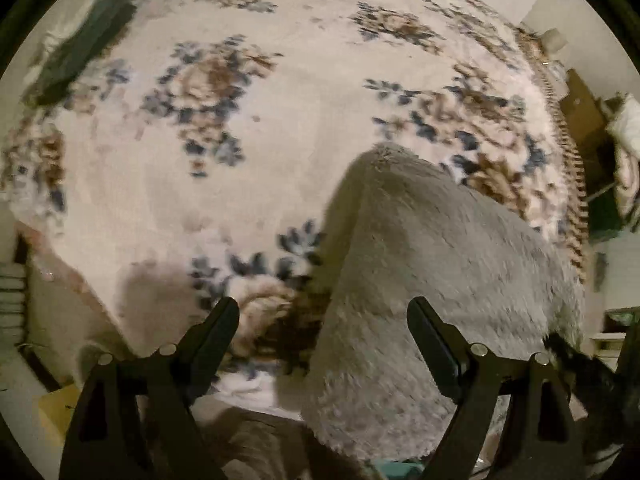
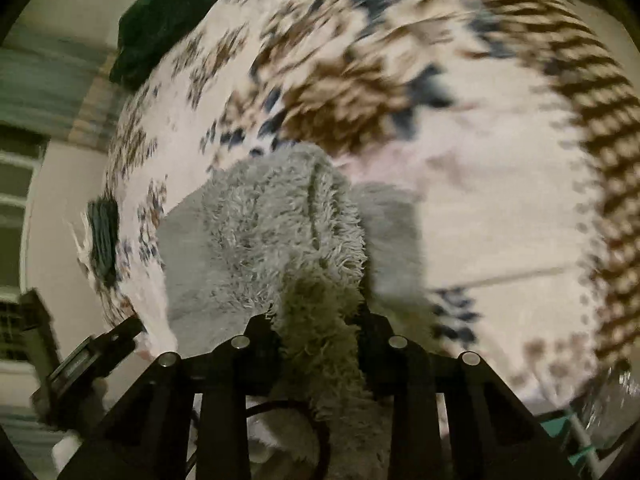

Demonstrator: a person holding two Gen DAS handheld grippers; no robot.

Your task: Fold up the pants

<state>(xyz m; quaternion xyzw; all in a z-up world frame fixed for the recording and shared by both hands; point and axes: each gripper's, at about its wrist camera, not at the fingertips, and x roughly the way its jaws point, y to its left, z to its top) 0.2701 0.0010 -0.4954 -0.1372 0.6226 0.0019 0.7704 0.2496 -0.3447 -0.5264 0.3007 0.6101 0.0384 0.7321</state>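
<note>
While right claw (image 2: pixel 316 328) pinches fuzzy grey pants (image 2: pixel 276 236) lying on floral blanket (image 1: pixel 248 168), carry edge across evenly. Left claw (image 1: pixel 324 312) gapes empty beside them: pin fold line, avoid bunching.

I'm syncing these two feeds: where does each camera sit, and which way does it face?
Left wrist: on the left gripper, looking down at the floral blanket and grey fuzzy pants; its open black fingers show.
Right wrist: on the right gripper, facing along the pants, fingers shut on a bunch of them.
Shared: pants, blanket.
</note>
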